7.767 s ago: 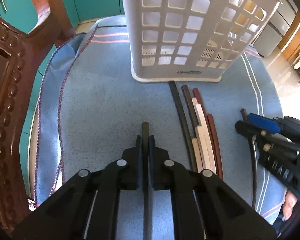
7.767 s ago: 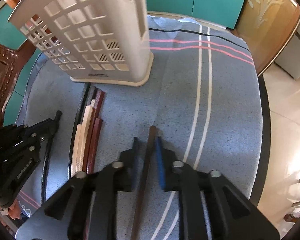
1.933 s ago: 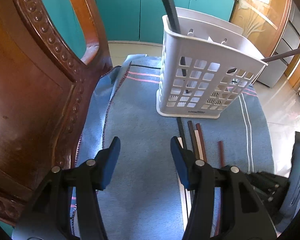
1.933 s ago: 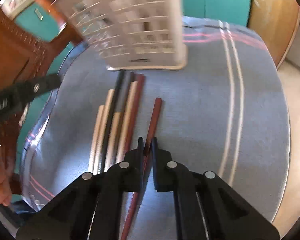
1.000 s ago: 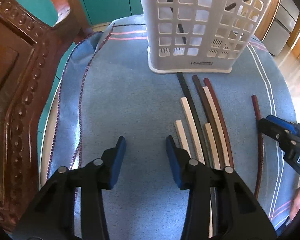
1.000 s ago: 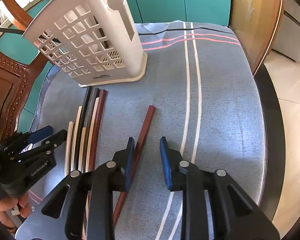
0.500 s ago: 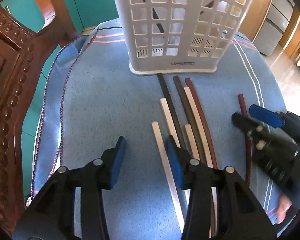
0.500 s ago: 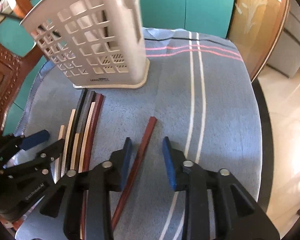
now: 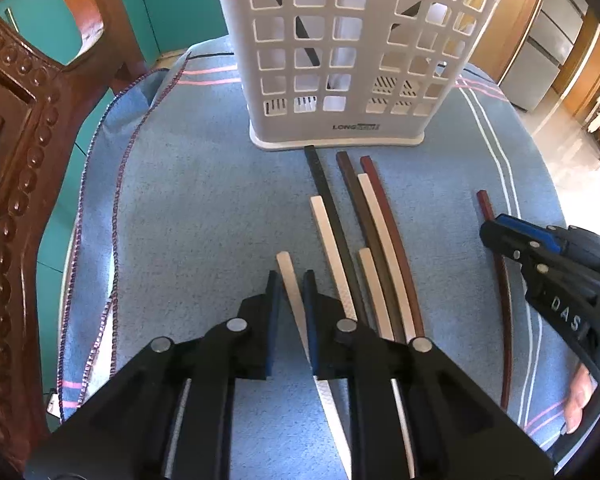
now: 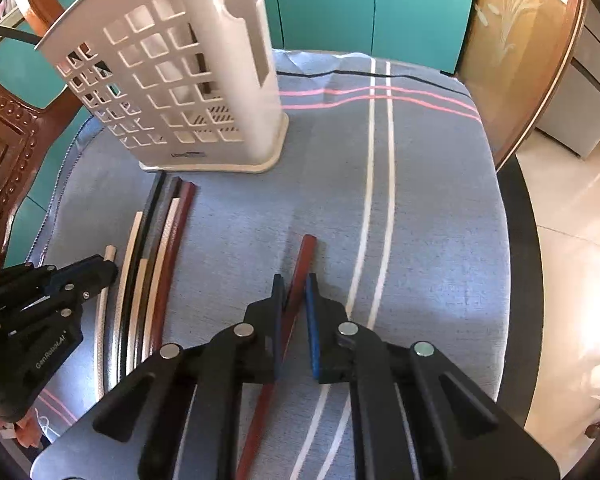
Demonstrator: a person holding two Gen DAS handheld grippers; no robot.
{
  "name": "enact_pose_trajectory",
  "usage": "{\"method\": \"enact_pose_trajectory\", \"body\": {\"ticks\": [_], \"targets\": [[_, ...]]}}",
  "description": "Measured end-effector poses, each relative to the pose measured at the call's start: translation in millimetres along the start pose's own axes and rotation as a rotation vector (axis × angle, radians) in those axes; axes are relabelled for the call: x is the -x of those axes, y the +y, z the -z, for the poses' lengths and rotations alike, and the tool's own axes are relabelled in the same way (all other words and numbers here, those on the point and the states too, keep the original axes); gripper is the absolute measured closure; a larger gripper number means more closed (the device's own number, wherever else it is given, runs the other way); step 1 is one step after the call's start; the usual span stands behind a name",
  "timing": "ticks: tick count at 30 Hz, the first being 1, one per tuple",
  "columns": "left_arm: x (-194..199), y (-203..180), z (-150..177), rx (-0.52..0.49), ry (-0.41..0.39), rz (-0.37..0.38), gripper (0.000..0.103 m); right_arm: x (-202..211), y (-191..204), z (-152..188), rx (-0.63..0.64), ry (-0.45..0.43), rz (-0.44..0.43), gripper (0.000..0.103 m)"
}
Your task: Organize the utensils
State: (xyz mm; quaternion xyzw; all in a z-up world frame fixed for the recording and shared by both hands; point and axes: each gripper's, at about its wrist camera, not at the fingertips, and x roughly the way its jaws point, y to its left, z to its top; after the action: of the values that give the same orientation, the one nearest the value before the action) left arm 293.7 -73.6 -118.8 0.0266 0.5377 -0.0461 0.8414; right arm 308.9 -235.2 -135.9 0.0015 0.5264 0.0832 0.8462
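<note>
Both pairs of tongs close at once over the blue cloth [image 9: 204, 208] on the counter: half a second earlier each stood wide beside its target, and now each straddles a chopstick. The left tongs [image 9: 290, 280] are narrowing around a white chopstick [image 9: 286, 270], the outermost of the row lying just short of the white basket [image 9: 340, 60]; a sliver of cloth still shows on either side of the stick, so the grip is not yet firm. The right tongs [image 10: 294, 286] are narrowing around a lone red-brown chopstick [image 10: 304, 256] that lies apart from the row, the stick running back between the blue pads. Two dark sticks already lean inside the basket. The remaining chopsticks [image 9: 364, 220] wait side by side, their tips near its base. A matched pair of pickups appears to be seconds away, with the lift to the basket to follow.
</note>
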Motion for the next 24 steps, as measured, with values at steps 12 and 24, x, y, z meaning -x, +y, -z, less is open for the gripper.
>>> {"method": "enact_pose_trajectory", "body": {"ticks": [12,24], "targets": [[-21.1,-7.4,-8.8,0.000,-0.023,-0.059,0.075,-6.0,29.6,3.0,0.072,-0.035,0.077,0.063],[-18.9,-8.6,-7.6,0.037,-0.032,0.008,0.095,-7.4,9.4,-13.3,0.014,-0.033,0.016,0.096]]}}
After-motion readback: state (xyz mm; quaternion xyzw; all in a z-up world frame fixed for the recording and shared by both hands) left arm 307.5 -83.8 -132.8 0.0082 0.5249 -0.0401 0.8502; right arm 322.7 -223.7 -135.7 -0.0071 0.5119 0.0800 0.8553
